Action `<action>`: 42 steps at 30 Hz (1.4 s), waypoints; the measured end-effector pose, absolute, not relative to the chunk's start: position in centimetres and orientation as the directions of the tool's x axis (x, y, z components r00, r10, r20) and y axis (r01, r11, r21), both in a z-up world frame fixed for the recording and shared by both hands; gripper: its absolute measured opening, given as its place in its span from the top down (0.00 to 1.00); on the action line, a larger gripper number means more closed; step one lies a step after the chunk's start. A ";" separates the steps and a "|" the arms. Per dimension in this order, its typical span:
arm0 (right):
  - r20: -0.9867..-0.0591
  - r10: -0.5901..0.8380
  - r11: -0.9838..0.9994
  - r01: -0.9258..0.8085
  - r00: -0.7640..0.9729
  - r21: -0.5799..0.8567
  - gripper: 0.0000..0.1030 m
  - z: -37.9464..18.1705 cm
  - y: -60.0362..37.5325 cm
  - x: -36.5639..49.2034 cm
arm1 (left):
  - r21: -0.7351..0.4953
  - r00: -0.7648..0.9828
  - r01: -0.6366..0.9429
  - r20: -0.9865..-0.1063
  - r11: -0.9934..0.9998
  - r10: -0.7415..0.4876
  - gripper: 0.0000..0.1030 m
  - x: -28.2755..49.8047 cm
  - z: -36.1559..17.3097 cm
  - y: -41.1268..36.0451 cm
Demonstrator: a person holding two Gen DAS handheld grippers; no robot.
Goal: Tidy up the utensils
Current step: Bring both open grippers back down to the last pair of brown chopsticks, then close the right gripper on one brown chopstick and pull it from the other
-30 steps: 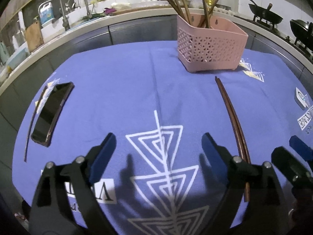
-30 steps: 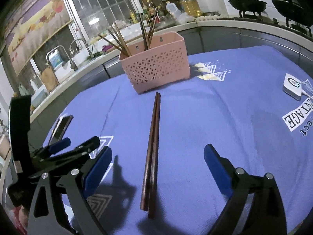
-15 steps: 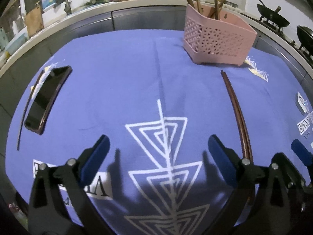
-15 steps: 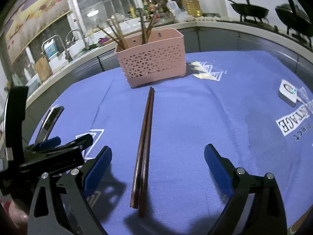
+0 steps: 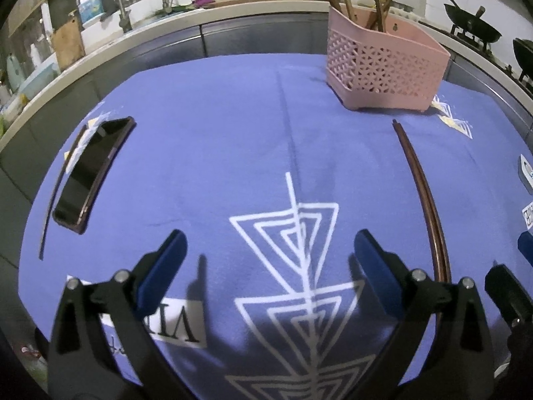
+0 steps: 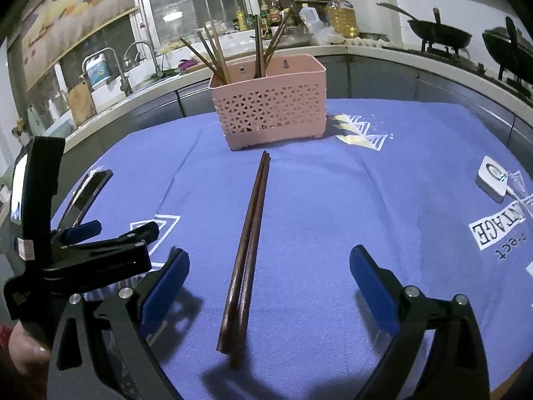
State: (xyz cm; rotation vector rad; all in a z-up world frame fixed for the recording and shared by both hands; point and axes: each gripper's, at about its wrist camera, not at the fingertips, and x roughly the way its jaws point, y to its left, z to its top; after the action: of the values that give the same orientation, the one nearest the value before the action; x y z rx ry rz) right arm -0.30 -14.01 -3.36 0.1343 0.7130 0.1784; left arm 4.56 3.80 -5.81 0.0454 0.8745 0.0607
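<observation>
A pair of dark brown chopsticks (image 6: 251, 243) lies side by side on the blue cloth, pointing at a pink lattice basket (image 6: 269, 106) that holds several more chopsticks upright. My right gripper (image 6: 269, 266) hangs open over the near end of the pair, one finger on each side, touching nothing. My left gripper (image 5: 268, 253) is open and empty over the white triangle print. In its view the chopsticks (image 5: 429, 206) lie off to its right and the basket (image 5: 383, 70) stands at the far right. In the right wrist view the left gripper (image 6: 110, 236) shows at the left.
A black phone (image 5: 90, 173) lies at the cloth's left edge with a thin dark stick (image 5: 50, 206) beside it. A small white device (image 6: 493, 178) sits at the right. Behind the table runs a counter with a sink (image 6: 133, 66) and woks (image 6: 439, 33).
My left gripper's jaws spread a little wider and its view tipped slightly downward. My right gripper rolled a little, so its view now sits more level. The chopsticks and basket have not moved.
</observation>
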 end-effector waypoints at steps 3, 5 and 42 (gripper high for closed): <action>-0.645 0.222 0.973 -0.126 0.732 0.192 0.08 -3.5 -13.9 -0.2 | 0.083 0.639 -0.026 -0.765 0.996 0.081 0.06 4.5 -6.0 3.5; -0.651 0.237 0.969 -0.129 0.721 0.210 0.11 -3.7 -14.0 -0.1 | 0.080 0.633 -0.017 -0.771 0.997 0.072 0.06 4.6 -6.2 3.4; -0.741 0.186 0.981 -0.162 0.646 0.106 0.71 -6.7 -11.8 0.2 | 0.026 0.603 0.029 -0.798 0.999 0.003 0.06 5.0 -8.2 3.7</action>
State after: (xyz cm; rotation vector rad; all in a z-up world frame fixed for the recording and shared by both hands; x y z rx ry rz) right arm 0.25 -11.84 -6.75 0.0307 0.8461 0.1984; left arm 4.95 3.70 -8.21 0.0375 0.9233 -0.0150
